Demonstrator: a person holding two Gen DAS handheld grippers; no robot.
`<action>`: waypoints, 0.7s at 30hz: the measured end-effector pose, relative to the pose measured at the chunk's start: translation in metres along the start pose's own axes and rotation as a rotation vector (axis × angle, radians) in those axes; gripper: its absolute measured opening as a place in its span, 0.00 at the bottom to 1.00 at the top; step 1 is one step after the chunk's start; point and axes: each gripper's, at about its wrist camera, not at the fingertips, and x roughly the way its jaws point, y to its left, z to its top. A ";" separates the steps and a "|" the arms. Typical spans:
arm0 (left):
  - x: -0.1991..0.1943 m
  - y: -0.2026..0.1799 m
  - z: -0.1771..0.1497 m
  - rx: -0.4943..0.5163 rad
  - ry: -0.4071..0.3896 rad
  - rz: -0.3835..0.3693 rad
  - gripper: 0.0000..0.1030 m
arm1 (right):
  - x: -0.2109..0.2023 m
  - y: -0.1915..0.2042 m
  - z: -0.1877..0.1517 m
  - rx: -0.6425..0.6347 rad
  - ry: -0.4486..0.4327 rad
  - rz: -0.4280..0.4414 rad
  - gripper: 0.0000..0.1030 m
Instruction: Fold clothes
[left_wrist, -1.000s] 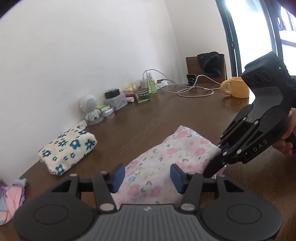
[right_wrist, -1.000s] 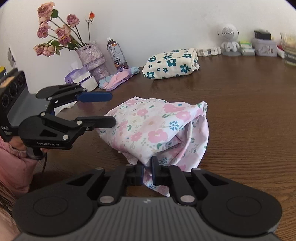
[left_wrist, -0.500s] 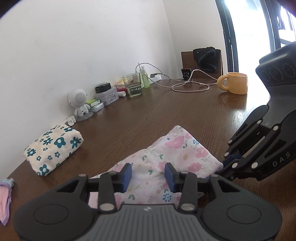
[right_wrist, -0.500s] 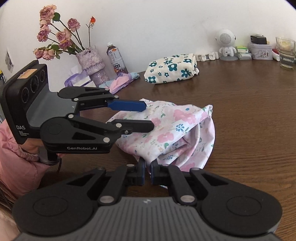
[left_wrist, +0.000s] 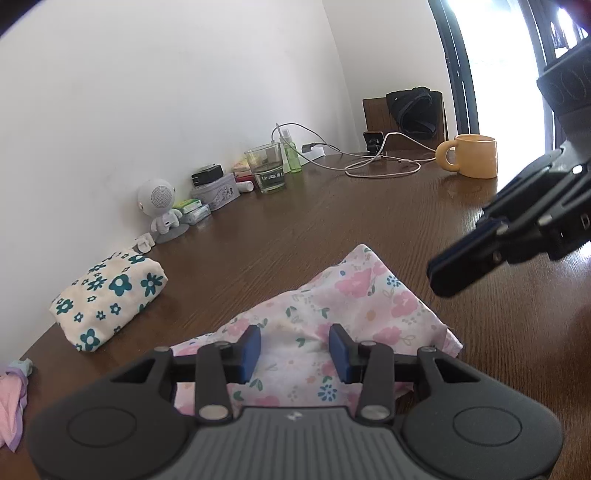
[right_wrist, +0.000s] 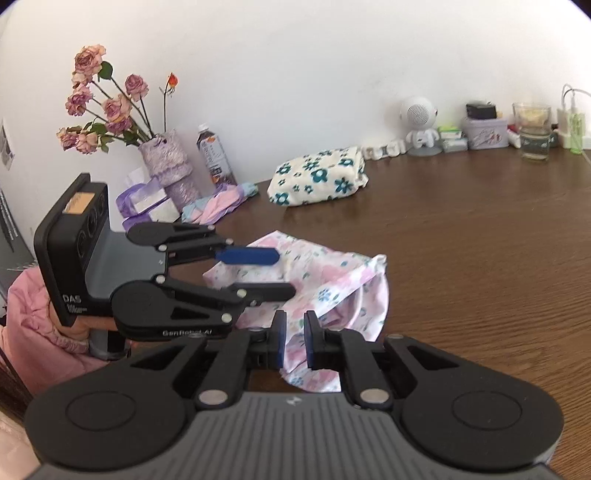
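The pink flowered cloth lies bunched on the wooden table, directly under the spread, empty left gripper, which is nearer its middle, while the right gripper, slightly parted and empty, stands at its near corner.

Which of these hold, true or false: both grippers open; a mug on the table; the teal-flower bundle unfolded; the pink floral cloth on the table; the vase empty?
1. Both the left gripper and right gripper are open. True.
2. An orange mug stands on the table. True.
3. The teal-flower bundle lies spread out flat. False: it is folded into a compact bundle.
4. The pink floral cloth lies on the table. True.
5. The vase is empty. False: it holds dried roses.
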 end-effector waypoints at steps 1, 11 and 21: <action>-0.001 -0.002 0.000 0.011 -0.003 0.008 0.41 | 0.001 0.000 0.002 -0.001 -0.017 -0.008 0.10; -0.027 0.008 -0.004 0.000 -0.040 0.019 0.49 | 0.051 0.003 0.000 -0.044 0.044 -0.118 0.10; -0.022 0.031 -0.017 -0.074 0.014 0.003 0.31 | 0.046 0.028 0.005 -0.081 -0.019 -0.126 0.27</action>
